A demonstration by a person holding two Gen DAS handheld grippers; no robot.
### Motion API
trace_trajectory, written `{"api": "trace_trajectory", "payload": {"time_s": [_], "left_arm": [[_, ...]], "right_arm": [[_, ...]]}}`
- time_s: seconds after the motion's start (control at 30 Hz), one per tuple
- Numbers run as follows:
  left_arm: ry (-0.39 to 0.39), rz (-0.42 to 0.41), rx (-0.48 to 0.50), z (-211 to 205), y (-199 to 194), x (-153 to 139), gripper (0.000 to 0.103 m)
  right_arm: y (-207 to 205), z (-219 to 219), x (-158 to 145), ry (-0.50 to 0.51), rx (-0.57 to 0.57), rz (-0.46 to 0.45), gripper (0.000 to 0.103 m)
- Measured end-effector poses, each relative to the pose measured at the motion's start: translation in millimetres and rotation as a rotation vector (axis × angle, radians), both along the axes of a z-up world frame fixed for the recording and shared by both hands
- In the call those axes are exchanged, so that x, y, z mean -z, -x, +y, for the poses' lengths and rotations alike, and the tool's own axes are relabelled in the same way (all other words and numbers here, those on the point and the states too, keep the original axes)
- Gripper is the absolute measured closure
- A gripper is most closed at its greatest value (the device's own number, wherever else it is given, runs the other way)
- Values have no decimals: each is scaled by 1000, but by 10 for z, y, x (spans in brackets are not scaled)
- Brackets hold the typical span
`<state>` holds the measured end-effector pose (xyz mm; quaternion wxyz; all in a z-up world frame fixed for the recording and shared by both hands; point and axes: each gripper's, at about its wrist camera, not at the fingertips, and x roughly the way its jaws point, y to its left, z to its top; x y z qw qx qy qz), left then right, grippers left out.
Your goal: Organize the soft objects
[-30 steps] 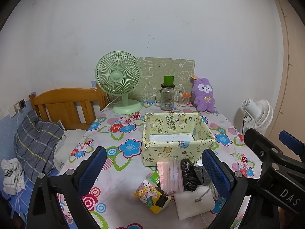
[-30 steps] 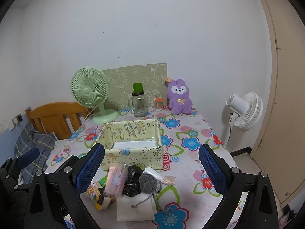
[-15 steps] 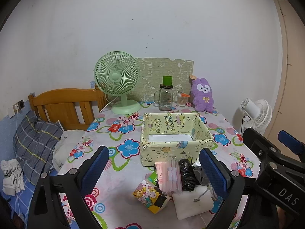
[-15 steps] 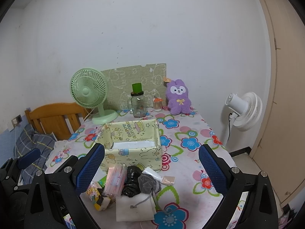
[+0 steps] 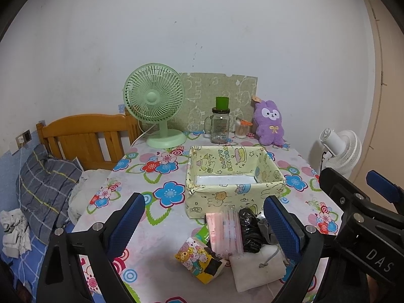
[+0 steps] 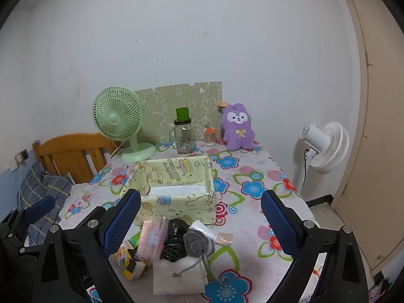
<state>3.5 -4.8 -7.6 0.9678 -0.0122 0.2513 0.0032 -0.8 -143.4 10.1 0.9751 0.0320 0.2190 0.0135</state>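
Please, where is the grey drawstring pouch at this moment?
In the right wrist view the grey drawstring pouch lies low in the middle, on the table in front of the yellow box, between the black bag and a small pink packet.

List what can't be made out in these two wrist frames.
- Box floor: both views, near wall hides most of it.
- Green packet: left view, mostly under pink pack.
- Grey pouch: left view, left gripper finger covers it.
- Jar label: too small to read.

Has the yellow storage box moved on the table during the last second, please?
No. The yellow storage box sits in the same spot, just in front of the glass jar, with the same flowers around it.
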Motion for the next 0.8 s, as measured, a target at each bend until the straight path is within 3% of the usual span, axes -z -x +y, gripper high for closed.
{"api": "trace_trajectory", "payload": {"time_s": [0.4,0.8], "left_arm": [[15,56,18,55,-144,222,11],[26,145,36,40,-365,562,16]], "right_arm": [[-143,76,201,-3,-32,22,6],[-410,137,548,-10,-51,112,10]]}}
